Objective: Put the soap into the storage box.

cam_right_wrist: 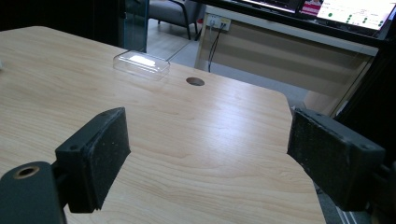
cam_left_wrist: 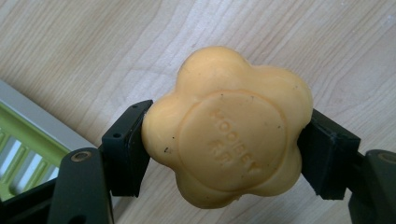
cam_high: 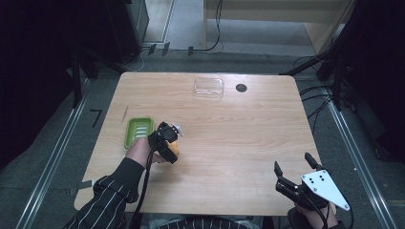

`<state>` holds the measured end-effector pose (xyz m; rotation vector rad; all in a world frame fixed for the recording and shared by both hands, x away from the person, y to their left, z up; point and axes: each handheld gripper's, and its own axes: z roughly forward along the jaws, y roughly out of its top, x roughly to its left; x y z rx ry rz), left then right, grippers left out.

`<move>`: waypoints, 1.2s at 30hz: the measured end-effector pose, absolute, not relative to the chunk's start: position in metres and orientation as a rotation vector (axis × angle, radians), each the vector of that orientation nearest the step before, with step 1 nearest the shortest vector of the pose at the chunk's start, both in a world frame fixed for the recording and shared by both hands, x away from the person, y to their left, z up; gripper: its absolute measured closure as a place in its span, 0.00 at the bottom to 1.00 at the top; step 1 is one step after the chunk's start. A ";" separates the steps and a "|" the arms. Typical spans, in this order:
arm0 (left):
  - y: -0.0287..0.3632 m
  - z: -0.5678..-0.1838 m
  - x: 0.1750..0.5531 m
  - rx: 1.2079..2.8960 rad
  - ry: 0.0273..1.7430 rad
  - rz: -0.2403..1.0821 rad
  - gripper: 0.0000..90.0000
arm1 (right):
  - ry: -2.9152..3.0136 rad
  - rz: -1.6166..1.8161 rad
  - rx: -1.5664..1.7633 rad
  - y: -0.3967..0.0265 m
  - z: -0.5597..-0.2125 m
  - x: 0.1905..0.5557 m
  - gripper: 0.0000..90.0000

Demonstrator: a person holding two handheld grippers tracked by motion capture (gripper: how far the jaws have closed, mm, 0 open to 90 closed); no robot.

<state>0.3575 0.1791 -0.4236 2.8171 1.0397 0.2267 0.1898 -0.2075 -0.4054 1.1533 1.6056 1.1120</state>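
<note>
a yellow flower-shaped soap (cam_left_wrist: pixel 227 127) is being held between the jaws of the left gripper (cam_left_wrist: pixel 224 149), one black pad pressing on each side of it. in the left gripper view, embossed lettering is being shown on the soap's round centre, though it cannot be read with certainty. the soap is being kept just above the wooden table (cam_left_wrist: pixel 93 51), beside the green soap dish (cam_left_wrist: pixel 21 154), whose slotted green insert and pale rim are being seen at the lower left of that view.

in the high view, the left gripper (cam_high: pixel 168 139) is being gripped by a hand in a striped sleeve (cam_high: pixel 107 200), just to the right of the green soap dish (cam_high: pixel 138 131) near the table's left side. a patch of the soap (cam_high: pixel 175 149) is being glimpsed under the gripper.

the right gripper (cam_high: pixel 292 168) is being held near the table's near right edge, well apart from the soap, with its jaws spread wide and nothing between them. its grey three-cornered plate (cam_high: pixel 325 188) is being seen on top.

a clear plastic lid (cam_high: pixel 208 87) is lying at the far side of the table, just beside a dark round hole (cam_high: pixel 241 88) in the tabletop. in the right gripper view, the same clear plastic lid (cam_right_wrist: pixel 141 64) and hole (cam_right_wrist: pixel 195 81) are being seen beyond the open jaws, with bare wood between. cables (cam_high: pixel 217 28) are trailing on the floor past the far edge.
</note>
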 end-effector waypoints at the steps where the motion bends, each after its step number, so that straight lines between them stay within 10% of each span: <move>1: 0.180 -0.423 0.358 2.819 1.040 0.232 0.31 | 1.606 1.112 1.153 -0.208 -0.405 0.190 0.15; 36: 0.213 -0.407 0.373 2.684 1.164 0.314 0.31 | 1.603 1.118 1.153 -0.208 -0.405 0.190 0.15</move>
